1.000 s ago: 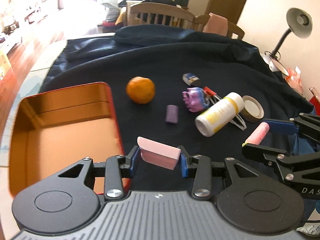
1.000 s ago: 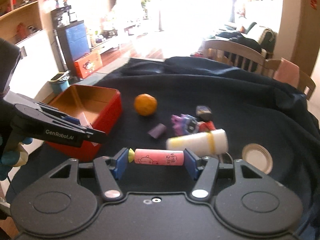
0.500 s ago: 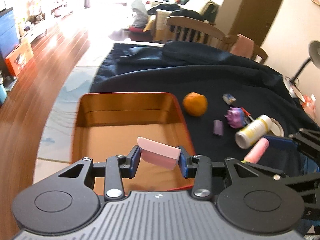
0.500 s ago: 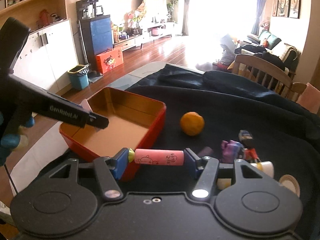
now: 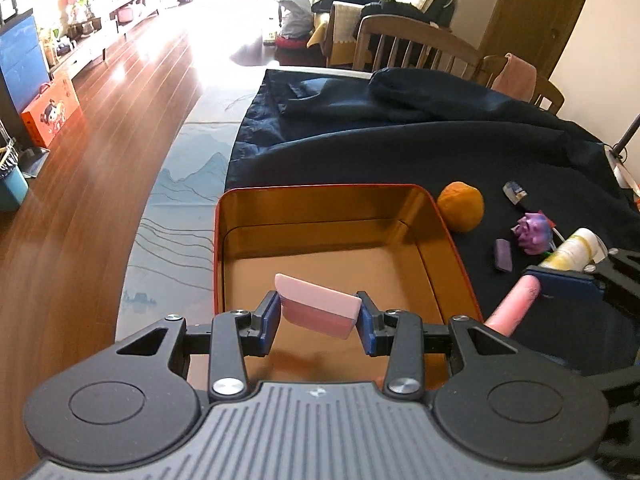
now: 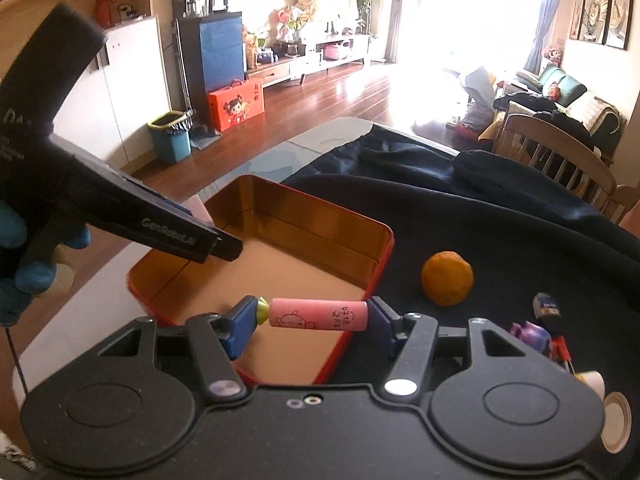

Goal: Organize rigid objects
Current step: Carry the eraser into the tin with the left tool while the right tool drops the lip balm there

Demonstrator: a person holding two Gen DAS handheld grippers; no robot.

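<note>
My left gripper (image 5: 318, 316) is shut on a pink eraser block (image 5: 320, 310) and hangs over the open red tin (image 5: 336, 194) with a gold inside. My right gripper (image 6: 312, 318) is shut on a pink tube (image 6: 318, 314) with a yellow-green tip, held lengthwise between the pads over the tin's near right corner (image 6: 384, 240). In the left wrist view the pink tube (image 5: 514, 304) and the right gripper's blue pad show at the right. In the right wrist view the left gripper (image 6: 224, 246) reaches in from the left, held by a blue-gloved hand (image 6: 28, 256).
On the dark cloth (image 5: 440, 152) right of the tin lie an orange (image 5: 460, 206), a small purple block (image 5: 503, 255), a purple toy (image 5: 534, 232), a white and yellow bottle (image 5: 576, 248), a small dark tube (image 5: 515, 191) and a tape roll (image 6: 618, 422). Wooden chairs (image 5: 408, 44) stand behind.
Both grippers have swung left from the loose objects to above the red tin, each keeping its load. The tin now fills the middle of both views.
</note>
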